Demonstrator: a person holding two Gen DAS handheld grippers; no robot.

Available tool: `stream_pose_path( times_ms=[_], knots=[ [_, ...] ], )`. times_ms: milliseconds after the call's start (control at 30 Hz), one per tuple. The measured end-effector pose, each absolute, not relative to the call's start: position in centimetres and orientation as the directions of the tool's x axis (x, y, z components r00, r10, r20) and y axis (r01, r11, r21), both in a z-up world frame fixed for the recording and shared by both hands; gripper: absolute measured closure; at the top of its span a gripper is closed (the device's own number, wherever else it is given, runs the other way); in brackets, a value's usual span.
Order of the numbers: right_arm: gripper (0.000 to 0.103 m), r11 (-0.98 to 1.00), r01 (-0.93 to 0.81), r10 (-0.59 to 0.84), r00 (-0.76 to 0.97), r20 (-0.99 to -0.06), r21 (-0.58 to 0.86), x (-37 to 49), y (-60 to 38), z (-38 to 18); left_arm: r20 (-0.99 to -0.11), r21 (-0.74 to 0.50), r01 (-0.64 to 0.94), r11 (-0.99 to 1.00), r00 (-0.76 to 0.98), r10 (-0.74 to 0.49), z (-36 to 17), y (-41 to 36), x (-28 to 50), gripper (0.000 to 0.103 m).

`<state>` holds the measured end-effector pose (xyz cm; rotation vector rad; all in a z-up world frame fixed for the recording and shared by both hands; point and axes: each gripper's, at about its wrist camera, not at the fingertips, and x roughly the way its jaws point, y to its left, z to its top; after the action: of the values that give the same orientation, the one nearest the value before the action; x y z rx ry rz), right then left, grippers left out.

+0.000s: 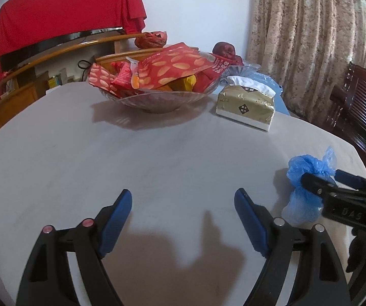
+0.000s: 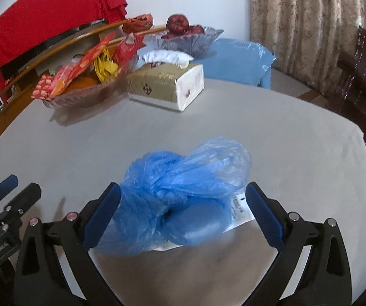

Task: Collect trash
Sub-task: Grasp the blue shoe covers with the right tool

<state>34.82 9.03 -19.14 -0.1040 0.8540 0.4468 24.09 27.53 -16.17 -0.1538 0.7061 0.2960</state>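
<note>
**Right gripper straddling blue bag, left one empty**

Right gripper [image 2: 183, 204] jaws wide, knotted blue plastic bag [image 2: 183, 191] sits between them; left pad touches or nearly touches the plastic, right pad looks clear of it, so no grip. Left gripper [image 1: 183, 214] also wide open, nothing between the fingers, bare table below.

Table [image 1: 157, 158]: pale grey, matte, rounded edge. Bag lies near the front edge, thin crinkled film, semi-transparent, tied in the middle, white printed slip [image 2: 240, 210] under it.

Farther back: gold-wrapped tissue pack [image 1: 245, 107], glass bowl [image 1: 157, 102] of red snack packets, second glass bowl [image 2: 195, 40] with red apples on a blue cushion [image 2: 241, 61]. Beyond: white wall, patterned beige curtain [image 1: 310, 38], red cloth [image 1: 63, 12], dark wooden chair [image 1: 361, 102].
</note>
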Motion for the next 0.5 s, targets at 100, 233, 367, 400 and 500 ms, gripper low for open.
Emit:
stream_pose_path(
  times_ms=[100, 233, 367, 400, 500],
  knots=[
    [0.033, 0.892, -0.441, 0.352, 0.546, -0.76, 0.096, 34.7, 8.9, -19.6, -0.66, -0.043, -0.316, 0.948, 0.721, 0.211, -16.2, 27.5, 24.1, 0.022],
    [0.05, 0.881, -0.457, 0.381, 0.531, -0.757, 0.123, 34.6, 8.6, -19.4, -0.664, -0.049, -0.311, 0.949, 0.72, 0.201, -16.2, 27.2, 24.4, 0.022],
    [0.056, 0.88, -0.455, 0.393, 0.53, -0.752, 0.139, 34.4, 7.7, -18.9, -0.667, -0.054, -0.291, 0.955, 0.722, 0.182, -16.3, 26.2, 24.7, 0.022],
    [0.056, 0.881, -0.449, 0.396, 0.534, -0.747, 0.146, 34.3, 7.3, -18.6, -0.669, -0.054, -0.285, 0.957, 0.722, 0.177, -16.3, 25.9, 24.7, 0.022],
    [0.056, 0.895, -0.421, 0.389, 0.575, -0.72, 0.146, 33.6, 4.9, -17.2, -0.675, -0.06, -0.259, 0.964, 0.722, 0.152, -16.5, 24.6, 25.1, 0.022]
  ],
)
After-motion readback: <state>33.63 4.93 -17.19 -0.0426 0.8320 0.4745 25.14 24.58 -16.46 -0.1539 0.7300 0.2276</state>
